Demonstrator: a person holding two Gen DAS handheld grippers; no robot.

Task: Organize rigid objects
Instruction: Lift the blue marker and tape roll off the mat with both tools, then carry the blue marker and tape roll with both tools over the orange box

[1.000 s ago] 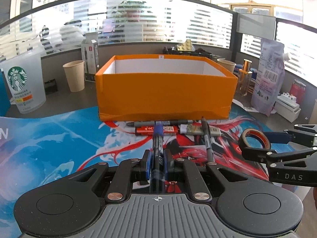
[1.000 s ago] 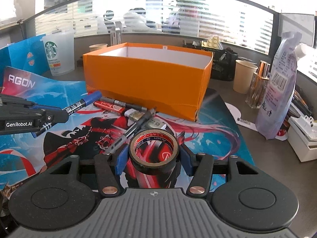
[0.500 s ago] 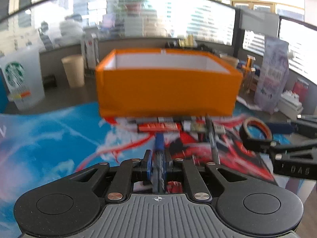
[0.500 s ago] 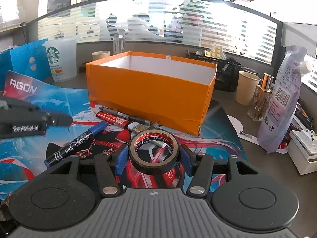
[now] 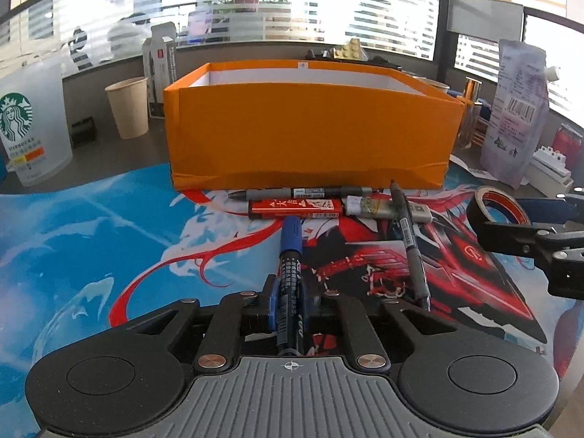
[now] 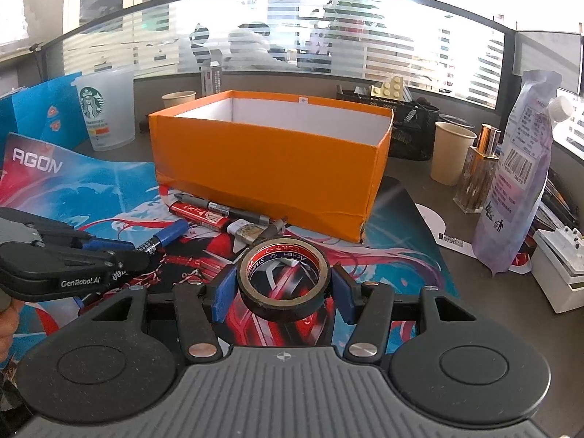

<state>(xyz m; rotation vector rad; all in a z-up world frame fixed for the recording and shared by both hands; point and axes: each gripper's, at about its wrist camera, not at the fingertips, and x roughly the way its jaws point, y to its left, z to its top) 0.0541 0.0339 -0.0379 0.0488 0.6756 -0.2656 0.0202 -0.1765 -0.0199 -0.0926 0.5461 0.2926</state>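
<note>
**Marker and tape roll both gripped, box waiting**

Marker [image 5: 290,284] sits lengthwise in the left gripper [image 5: 288,314], jaws clenched on its barrel and cap pointing up-frame toward the orange box [image 5: 306,138], probably so it can be carried straight in. Low centre of the right wrist view, the right gripper [image 6: 283,288] grasps the tape roll [image 6: 284,279] across its width, hole facing up. Both grippers tilt downward over the printed mat [image 5: 91,248]. Loose pens [image 5: 303,193] lie along the box's near wall.

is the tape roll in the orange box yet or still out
Out. The tape roll is clamped between the right gripper jaws, held in front of the orange box, whose visible white interior shows nothing inside.
</note>
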